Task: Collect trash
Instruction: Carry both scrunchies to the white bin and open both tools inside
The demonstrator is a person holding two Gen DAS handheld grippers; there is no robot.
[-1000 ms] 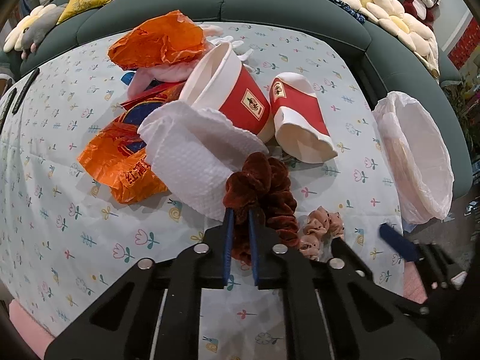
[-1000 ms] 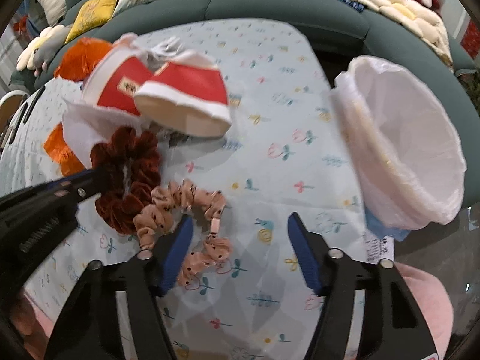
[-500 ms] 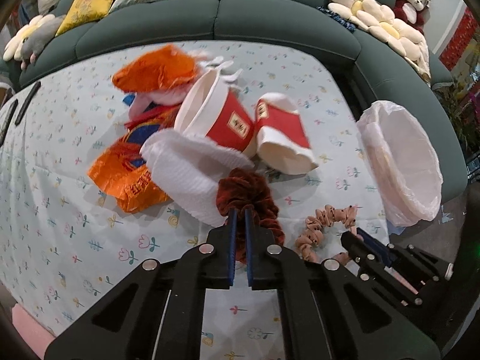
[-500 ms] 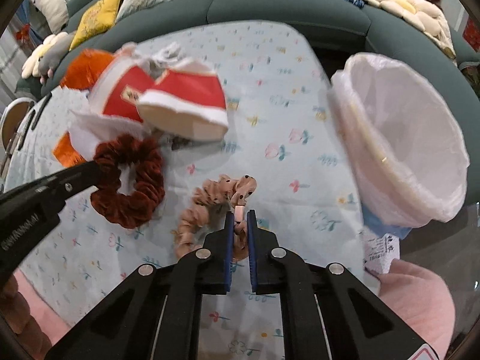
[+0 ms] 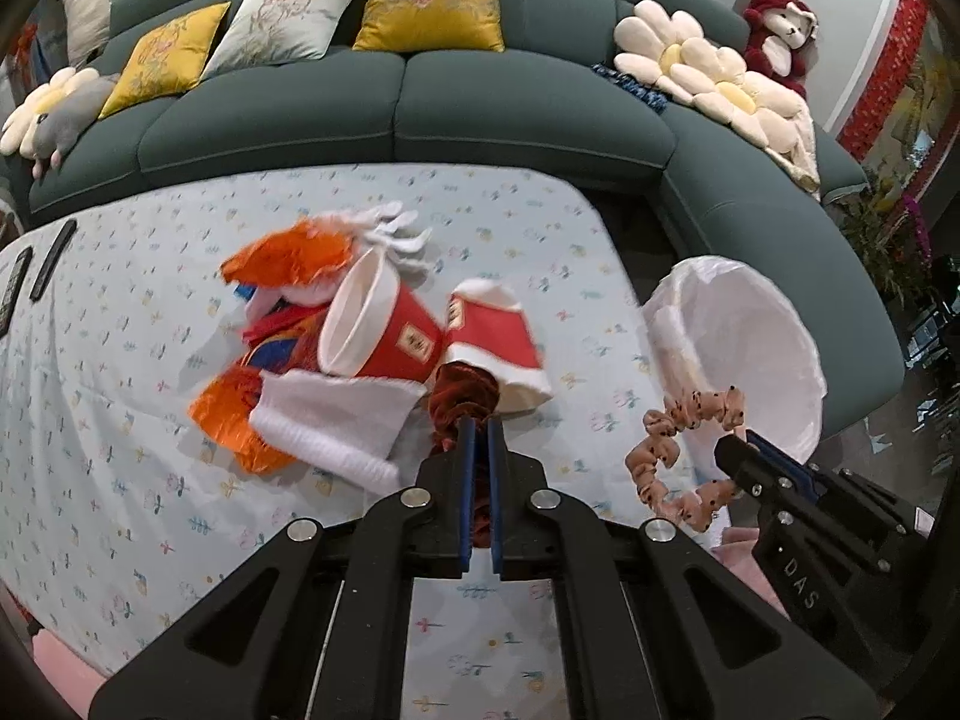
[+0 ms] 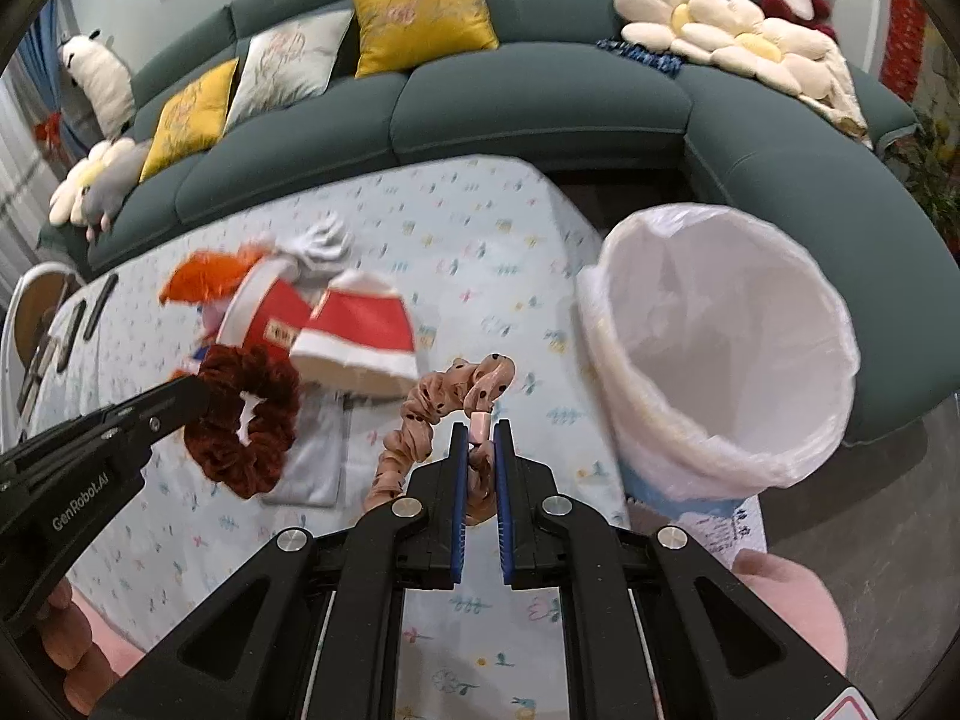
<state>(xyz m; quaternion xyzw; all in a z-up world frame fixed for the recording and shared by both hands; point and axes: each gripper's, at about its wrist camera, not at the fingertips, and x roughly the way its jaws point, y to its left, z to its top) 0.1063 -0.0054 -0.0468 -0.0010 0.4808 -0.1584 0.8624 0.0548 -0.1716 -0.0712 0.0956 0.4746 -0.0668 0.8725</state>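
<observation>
Scrunchies held in both tools, lifted above bench (image 5: 150, 480). Left hand-held gripper (image 5: 478, 438) clamped on dark red scrunchie (image 6: 243, 414), which is seen hanging just in front of two red paper cups (image 5: 384, 330) and white towel (image 5: 336, 414). Right hand-held gripper (image 6: 480, 444) clamped on pink dotted scrunchie (image 6: 456, 396), held beside white-lined trash bin (image 6: 720, 348) at bench's right edge. Orange wrappers (image 5: 288, 255) piled behind cups. Green sofa (image 5: 420, 102) seen beyond bench
</observation>
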